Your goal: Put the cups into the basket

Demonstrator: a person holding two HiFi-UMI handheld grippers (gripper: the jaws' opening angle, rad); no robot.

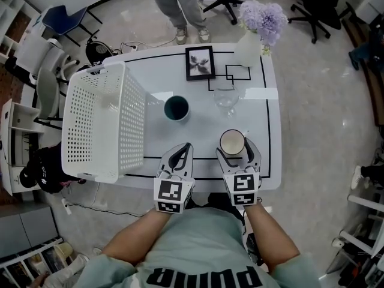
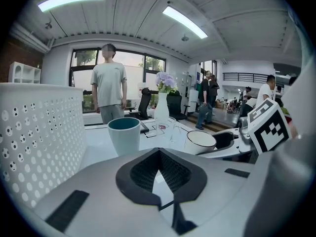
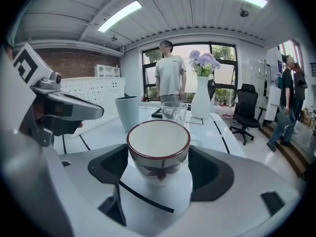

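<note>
Cup (image 1: 232,141) near table (image 1: 201,134) edge — right gripper (image 1: 237,150) straddles loosely.

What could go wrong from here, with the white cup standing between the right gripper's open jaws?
1. The right gripper's jaws stand open round the white cup; closing off-centre could tip it.
2. The glass stands just beyond it; a forward push could knock it.
3. The teal cup and the left gripper lie towards the basket; a low carry might hit them.
</note>
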